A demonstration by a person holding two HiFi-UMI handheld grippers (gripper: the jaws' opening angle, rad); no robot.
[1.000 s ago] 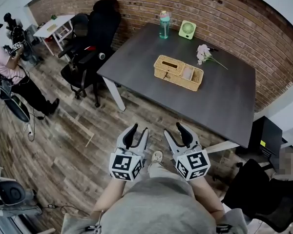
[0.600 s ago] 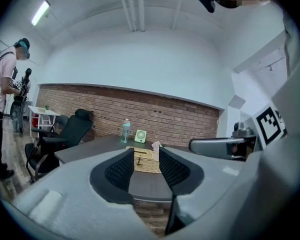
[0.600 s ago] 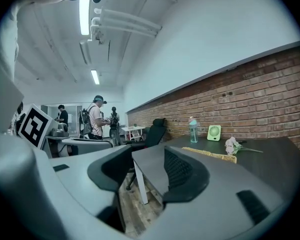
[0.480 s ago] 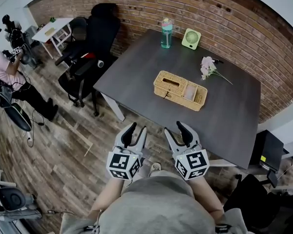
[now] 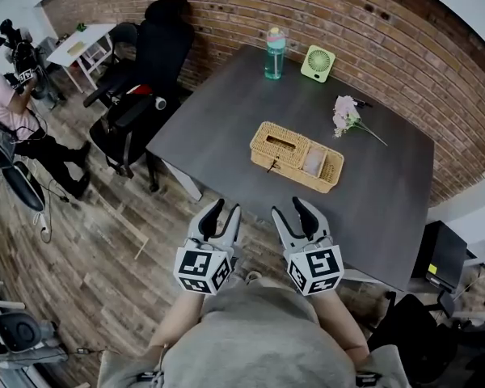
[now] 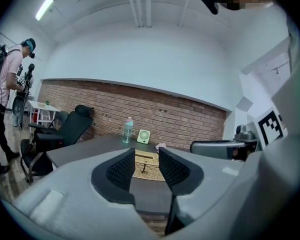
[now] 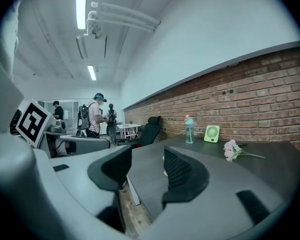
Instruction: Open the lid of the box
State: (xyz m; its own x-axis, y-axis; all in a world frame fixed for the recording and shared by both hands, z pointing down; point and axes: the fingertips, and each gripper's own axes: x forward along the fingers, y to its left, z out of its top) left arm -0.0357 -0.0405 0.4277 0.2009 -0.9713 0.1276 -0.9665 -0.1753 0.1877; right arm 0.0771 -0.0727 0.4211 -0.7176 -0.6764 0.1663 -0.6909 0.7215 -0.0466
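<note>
Approach stage, by my reading: wicker box [image 5: 297, 157] is sitting near the middle of the dark desk [image 5: 372, 192], with its lid [image 5: 278, 142] apparently lying shut over the left part and a small latch [image 5: 271, 166] hanging at the near side. Both tools are hanging well short of the desk's near edge, over the wooden floor [image 5: 105, 249], so nothing is touching yet. Left hand-held gripper [image 5: 223, 214] is standing released, jaws apart and nothing between them; its own view is framing the box in the gap, probably to line up on it. Right hand-held gripper [image 5: 291, 212] is likewise spread and carrying nothing, riding beside its partner. Bottle [image 5: 274, 52], fan [image 5: 318, 63] and flowers [image 5: 345, 115] are sitting farther back, well apart from the box.
</note>
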